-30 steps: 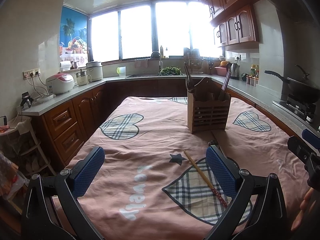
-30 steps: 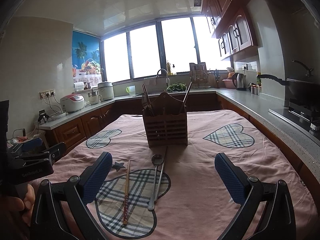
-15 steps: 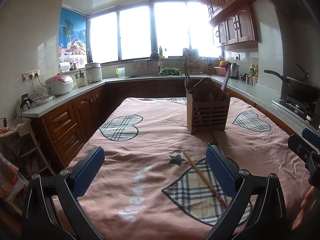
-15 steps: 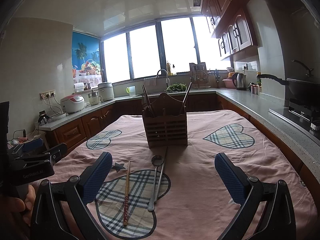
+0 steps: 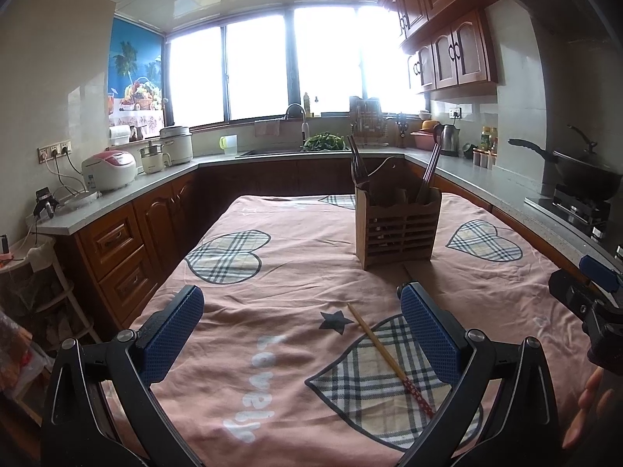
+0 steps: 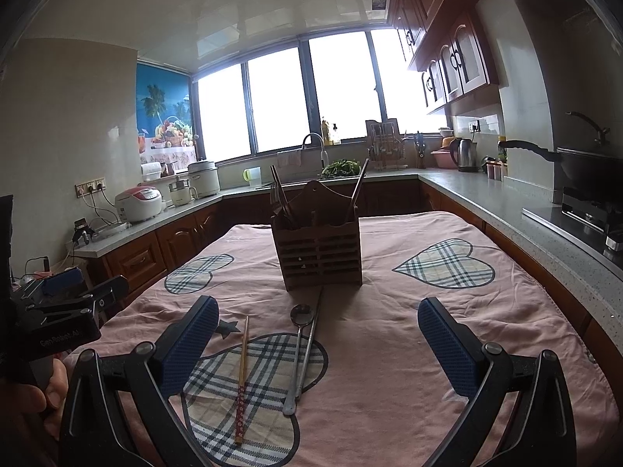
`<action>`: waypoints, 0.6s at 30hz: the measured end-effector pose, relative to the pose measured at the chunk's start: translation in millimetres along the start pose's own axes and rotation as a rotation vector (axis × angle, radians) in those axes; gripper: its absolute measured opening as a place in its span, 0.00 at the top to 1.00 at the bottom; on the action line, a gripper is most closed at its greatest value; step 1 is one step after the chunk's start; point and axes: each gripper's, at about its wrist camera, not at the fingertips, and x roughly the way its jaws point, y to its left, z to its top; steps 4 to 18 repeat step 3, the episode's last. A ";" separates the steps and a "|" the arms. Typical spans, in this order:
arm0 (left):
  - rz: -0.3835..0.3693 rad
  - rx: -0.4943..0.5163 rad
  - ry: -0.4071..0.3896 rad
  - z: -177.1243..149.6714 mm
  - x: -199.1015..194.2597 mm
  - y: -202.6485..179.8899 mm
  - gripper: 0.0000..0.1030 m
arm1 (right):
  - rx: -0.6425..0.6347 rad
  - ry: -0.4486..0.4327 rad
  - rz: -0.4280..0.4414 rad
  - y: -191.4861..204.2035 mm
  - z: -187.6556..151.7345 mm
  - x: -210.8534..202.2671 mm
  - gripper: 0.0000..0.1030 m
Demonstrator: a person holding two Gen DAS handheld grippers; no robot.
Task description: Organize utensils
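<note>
Left wrist view, left to right.
- Rice cooker (image 5: 109, 169): on the counter, left edge of frame.
- Left gripper (image 5: 301, 330): blue pads spread wide, nothing between them, low over the pink tablecloth (image 5: 280, 268) in the bottom half of frame.
- Chopstick (image 5: 389, 358): flat on the cloth, lower centre-right, across a plaid heart patch (image 5: 373, 389); long axis diagonal, plain tip toward upper left near the dark star, red patterned end toward lower right, close beside the right-hand pad.
- Wooden holder (image 5: 397, 229): upright, centre-right, well beyond the chopstick; several utensils standing in it, handles leaning outward.
- Wok (image 5: 584, 175): on the stove, right edge.

Right wrist view, left to right.
- Left gripper body: black, far left edge, partly cut off.
- Right gripper (image 6: 317, 344): pads wide apart, holding nothing, bottom of frame.
- Chopstick (image 6: 242, 377): lower centre-left on the heart patch (image 6: 218, 408); long axis nearly vertical in frame, plain tip up, red end down.
- Spoon (image 6: 298, 354): just right of the chopstick, bowl toward the top of frame, handle running down and slightly left.
- Thin metal utensil (image 6: 311, 338): alongside the spoon, touching or nearly so, top end reaching the foot of the holder; kind not clear.
- Wooden holder (image 6: 319, 253): upright, centre of frame.
- Kettle (image 6: 465, 153): on the back counter, upper right.
</note>
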 end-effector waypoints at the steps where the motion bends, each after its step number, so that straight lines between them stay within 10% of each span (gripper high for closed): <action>1: 0.000 0.003 -0.004 1.7 -0.1 -1.0 0.00 | 0.002 0.002 0.000 -0.1 0.6 1.3 0.00; 18: -0.004 0.004 -0.014 5.4 0.1 -2.4 0.00 | 0.007 0.002 0.002 -1.5 2.4 3.1 0.00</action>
